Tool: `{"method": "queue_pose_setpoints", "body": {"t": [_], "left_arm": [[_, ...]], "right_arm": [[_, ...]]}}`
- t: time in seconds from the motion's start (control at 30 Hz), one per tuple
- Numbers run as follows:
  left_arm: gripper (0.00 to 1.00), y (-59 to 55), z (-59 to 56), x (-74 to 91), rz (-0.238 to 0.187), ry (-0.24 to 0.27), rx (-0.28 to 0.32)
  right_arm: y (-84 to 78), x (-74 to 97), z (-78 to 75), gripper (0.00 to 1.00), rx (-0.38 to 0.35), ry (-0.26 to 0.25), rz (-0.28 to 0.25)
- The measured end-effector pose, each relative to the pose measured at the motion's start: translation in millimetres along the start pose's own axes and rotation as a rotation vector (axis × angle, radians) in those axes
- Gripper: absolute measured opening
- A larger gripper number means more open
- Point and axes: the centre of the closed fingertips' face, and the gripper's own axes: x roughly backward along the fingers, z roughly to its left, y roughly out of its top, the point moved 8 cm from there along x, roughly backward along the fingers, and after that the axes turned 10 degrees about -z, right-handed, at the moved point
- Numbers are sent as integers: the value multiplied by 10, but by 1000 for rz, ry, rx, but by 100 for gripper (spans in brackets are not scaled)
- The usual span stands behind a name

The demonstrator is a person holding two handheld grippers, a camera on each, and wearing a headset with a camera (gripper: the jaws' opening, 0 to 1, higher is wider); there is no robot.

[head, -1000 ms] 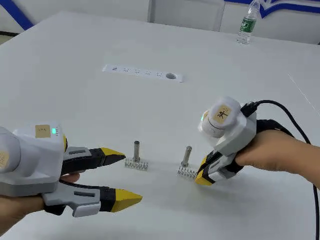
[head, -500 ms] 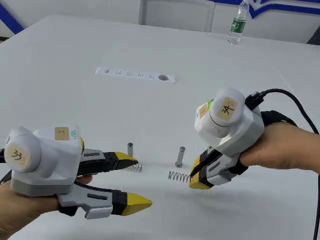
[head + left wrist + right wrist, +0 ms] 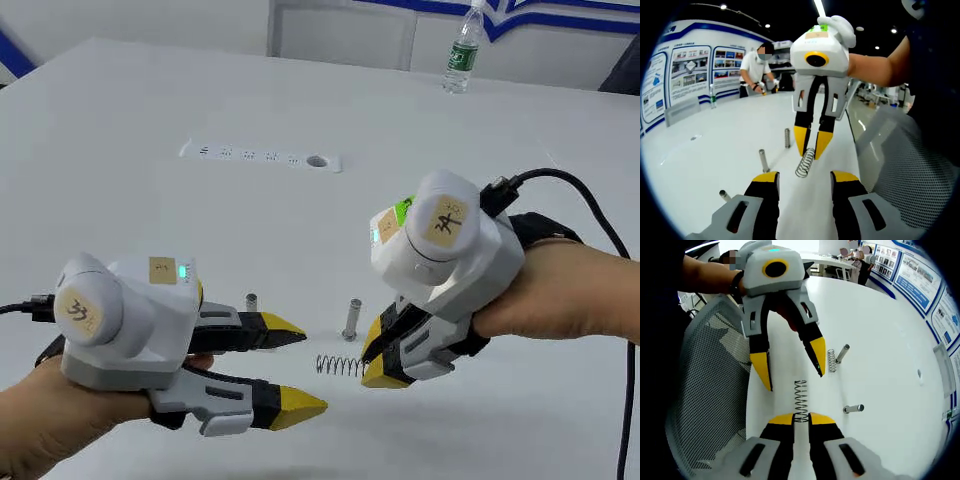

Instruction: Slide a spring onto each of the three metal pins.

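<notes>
The spring (image 3: 338, 365), now drawn clear of the centre pin (image 3: 352, 318), is pinched endwise by the right gripper (image 3: 372, 368); the left gripper (image 3: 310, 368) is spread. Their axes should be aligned.

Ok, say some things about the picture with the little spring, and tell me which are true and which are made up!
1. The right hand-held gripper is shut on a silver coil spring. True.
2. The left hand-held gripper holds a spring too. False: its jaws are open, holding nothing.
3. The held spring is already on a short metal pin. False: it sticks out beside the pin, not on it.
4. A clear plastic water bottle stands upright far behind. True.
5. The white power strip lies between the grippers. False: it lies farther back on the white table, beyond that pin.
</notes>
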Motion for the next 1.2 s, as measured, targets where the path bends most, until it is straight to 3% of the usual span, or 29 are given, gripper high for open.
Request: {"method": "queue_pose_setpoints", "body": {"t": [0.67, 1.2], "left_arm": [[24, 2, -43, -69, -9, -46, -27], [11, -11, -39, -83, -15, -62, -30]], "right_arm": [[98, -16, 63, 12, 86, 21, -1], [94, -10, 65, 12, 96, 22, 1]]}}
